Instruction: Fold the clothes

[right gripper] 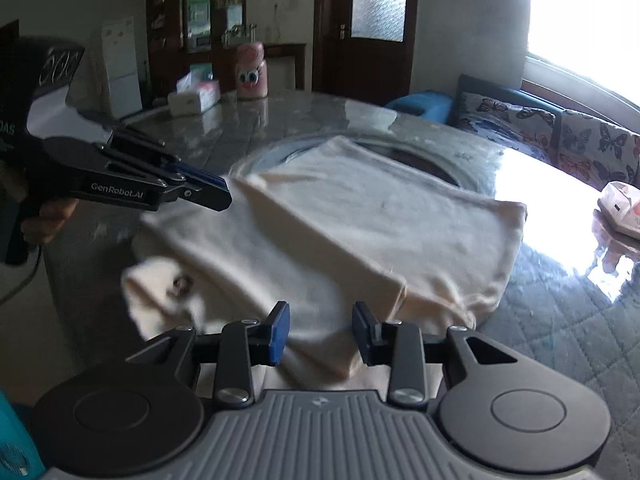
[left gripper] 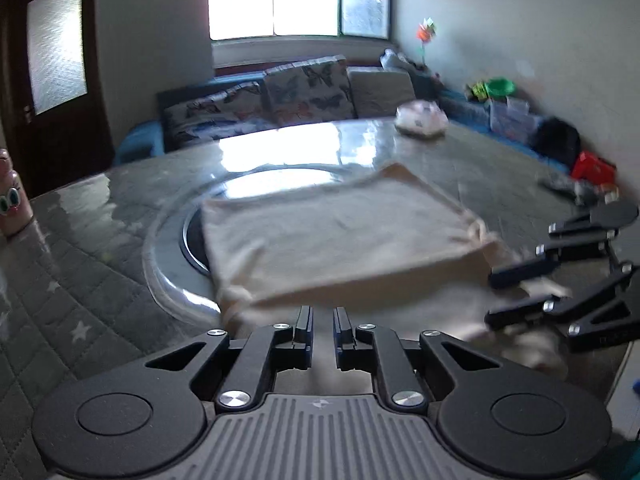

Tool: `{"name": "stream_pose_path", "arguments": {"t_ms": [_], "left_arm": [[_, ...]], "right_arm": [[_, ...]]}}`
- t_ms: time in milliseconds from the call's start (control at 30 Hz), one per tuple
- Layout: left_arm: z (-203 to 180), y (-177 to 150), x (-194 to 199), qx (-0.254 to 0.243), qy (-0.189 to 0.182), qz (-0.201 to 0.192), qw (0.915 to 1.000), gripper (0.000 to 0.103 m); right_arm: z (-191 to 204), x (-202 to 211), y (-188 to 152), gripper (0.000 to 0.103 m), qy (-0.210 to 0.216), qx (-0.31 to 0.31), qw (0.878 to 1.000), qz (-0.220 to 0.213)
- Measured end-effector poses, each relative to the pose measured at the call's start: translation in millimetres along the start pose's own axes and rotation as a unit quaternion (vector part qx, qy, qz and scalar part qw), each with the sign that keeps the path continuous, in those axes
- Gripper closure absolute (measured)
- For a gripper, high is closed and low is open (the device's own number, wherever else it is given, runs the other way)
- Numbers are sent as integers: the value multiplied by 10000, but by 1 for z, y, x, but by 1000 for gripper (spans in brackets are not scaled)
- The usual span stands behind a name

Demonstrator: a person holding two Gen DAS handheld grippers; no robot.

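A cream garment (left gripper: 340,232) (right gripper: 380,216) lies on the grey table (left gripper: 120,200) (right gripper: 560,300). One half is folded over into a flat rectangle, and a loose end (right gripper: 160,280) trails at the near left. My left gripper (left gripper: 323,312) (right gripper: 224,196) sits at the fold's near edge. Its jaws stand a narrow slit apart, and cloth shows through the gap with no visible pinch. My right gripper (right gripper: 320,312) (left gripper: 490,296) is open over the garment's near edge, with cloth below its blue pads (right gripper: 278,332) and not pressed by them.
The garment covers part of a round metal-rimmed inset (left gripper: 172,264) in the table. A pink jar (right gripper: 250,70) and a tissue pack (right gripper: 196,96) stand at the far side. A white bag (left gripper: 420,118) lies near the sofa (left gripper: 280,96). A hand (right gripper: 48,220) holds the left gripper.
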State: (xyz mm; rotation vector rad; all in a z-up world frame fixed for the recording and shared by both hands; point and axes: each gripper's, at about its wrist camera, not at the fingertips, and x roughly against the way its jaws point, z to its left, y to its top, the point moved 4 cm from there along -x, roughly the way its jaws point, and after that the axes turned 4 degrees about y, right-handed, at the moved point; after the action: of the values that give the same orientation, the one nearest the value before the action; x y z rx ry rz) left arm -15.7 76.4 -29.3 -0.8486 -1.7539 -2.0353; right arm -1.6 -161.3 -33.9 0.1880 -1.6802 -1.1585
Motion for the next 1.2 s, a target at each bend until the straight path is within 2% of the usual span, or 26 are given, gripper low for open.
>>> {"name": "stream_pose_path", "arguments": {"t_ms": [167,400,500,600,667,733,833,1100,1200], "left_arm": [[-10,-10,11,-124,-150,21,9998,90],[-17,-17,20,-310,-242,31,9992,88],[-16,-20,35,-531,-252,-63,9983,85],[-19,-28,50,-875,-224,-97,9959,77],[-23,-34,58,-1124,-196,-118,9934,71],[-28,-41,61,-1339,-195,-106,9907,70],[-40,-48,57,-1614,-142,-124,9867,70],[-64,-53,49,-2177,-39,-462,9749,70],[-65,-53,46,-2203,-26,-523,9740,75]], "right_arm": [[3,13,-1,69,-39,27,9999,-140],[7,16,-6,67,4,145,9999,-7],[8,26,-6,59,24,290,9996,-5],[12,34,-9,57,-6,520,9986,95],[15,39,-12,45,-19,651,9978,131],[19,42,-15,40,-19,828,9965,143],[24,44,-20,26,-34,1072,9940,202],[41,38,-32,20,-68,1679,9855,253],[43,35,-35,20,-45,1693,9853,221]]}}
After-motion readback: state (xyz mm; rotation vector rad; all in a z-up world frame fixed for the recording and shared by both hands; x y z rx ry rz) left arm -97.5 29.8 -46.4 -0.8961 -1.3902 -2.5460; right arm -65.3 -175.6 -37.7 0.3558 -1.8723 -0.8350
